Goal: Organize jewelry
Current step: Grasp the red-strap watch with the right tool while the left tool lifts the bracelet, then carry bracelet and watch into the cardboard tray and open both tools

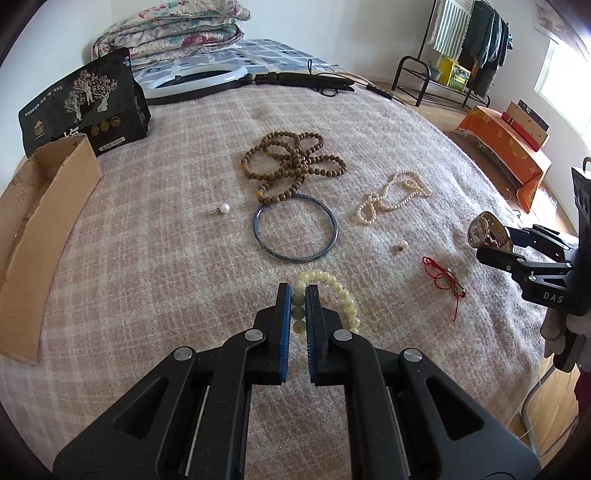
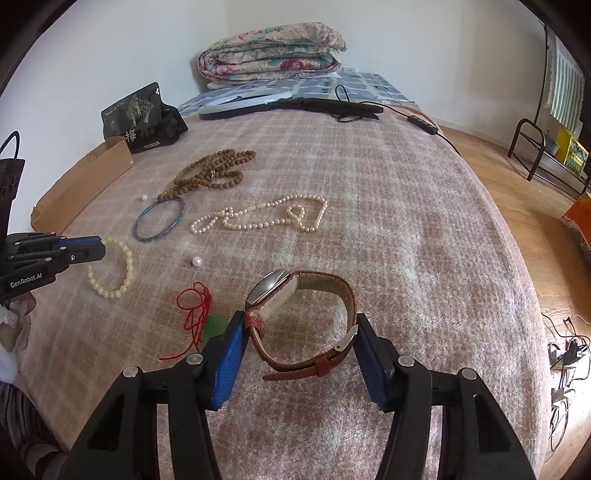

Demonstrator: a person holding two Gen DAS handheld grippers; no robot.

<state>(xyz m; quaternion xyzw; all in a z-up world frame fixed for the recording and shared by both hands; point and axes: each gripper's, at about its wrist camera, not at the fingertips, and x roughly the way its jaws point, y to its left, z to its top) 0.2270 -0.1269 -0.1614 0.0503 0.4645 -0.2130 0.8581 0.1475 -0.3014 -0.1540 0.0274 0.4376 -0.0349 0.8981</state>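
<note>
My left gripper [image 1: 298,290] is shut on a pale cream bead bracelet [image 1: 343,295] lying on the blanket; it also shows in the right wrist view [image 2: 110,269]. My right gripper [image 2: 300,323] is shut on a red-strapped wristwatch [image 2: 295,317], gripped across its strap loop; it also shows in the left wrist view [image 1: 484,230]. A brown wooden bead string [image 1: 291,162], a blue bangle [image 1: 295,229], a white pearl necklace [image 1: 391,197], two loose pearl pieces [image 1: 224,209] [image 1: 402,244] and a red cord charm [image 1: 443,280] lie on the bed.
An open cardboard box [image 1: 55,206] stands at the bed's left edge, with a black printed bag [image 1: 81,107] behind it. A ring light [image 1: 192,81], cables and folded quilts [image 1: 177,26] lie at the far end. The bed's right edge drops to a wooden floor [image 2: 517,192].
</note>
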